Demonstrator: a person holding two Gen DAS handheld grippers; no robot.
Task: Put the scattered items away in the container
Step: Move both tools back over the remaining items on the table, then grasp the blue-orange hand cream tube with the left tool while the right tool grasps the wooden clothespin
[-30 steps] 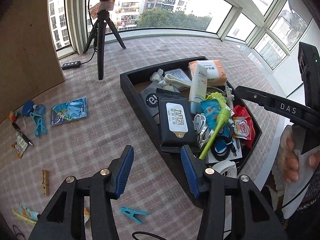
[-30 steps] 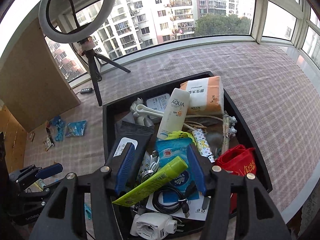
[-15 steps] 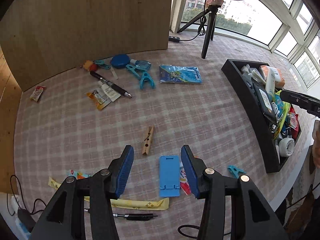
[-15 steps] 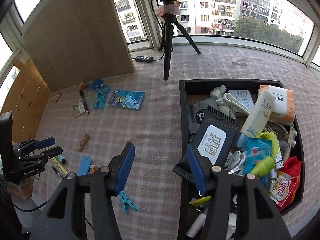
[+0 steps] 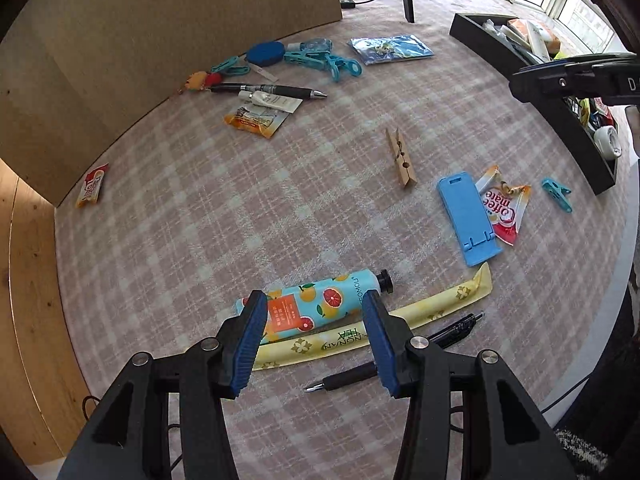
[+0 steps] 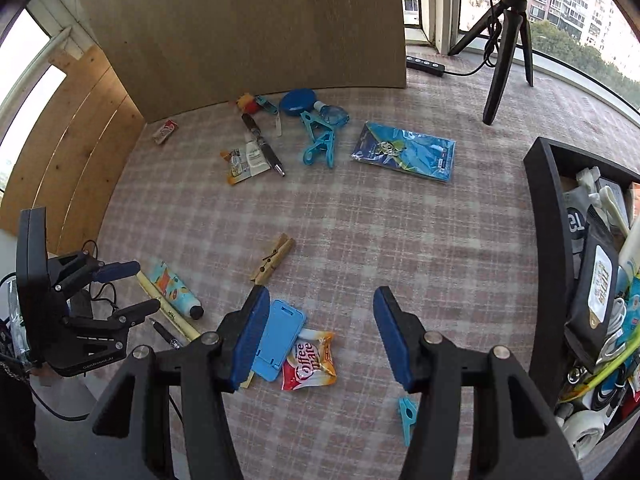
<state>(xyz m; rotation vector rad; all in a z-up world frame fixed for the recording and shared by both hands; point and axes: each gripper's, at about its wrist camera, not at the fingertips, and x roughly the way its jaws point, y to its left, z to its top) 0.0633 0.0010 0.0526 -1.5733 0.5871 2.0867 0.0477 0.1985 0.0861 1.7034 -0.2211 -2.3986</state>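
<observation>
As both tilt steeply downward, left hand-held gripper (image 5: 314, 340) agape

Two wrist fisheyes looking steeply down, close over the checked cloth (image 5: 320, 184), sharing the wooden clothespin (image 5: 401, 157) mid-frame

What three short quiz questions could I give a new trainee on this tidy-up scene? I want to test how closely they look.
1. True or false: the wooden clothespin lies inside the black container.
2. Which item lies right between the open fingers of the left gripper?
A. the blue phone stand
B. the fruit-print tube
C. the Coffee mate sachet
3. Fill in: the black pen lies beside the long yellow ___ sachet.

Key: 1 false, it is on the checked cloth; 2 B; 3 tea.
</observation>
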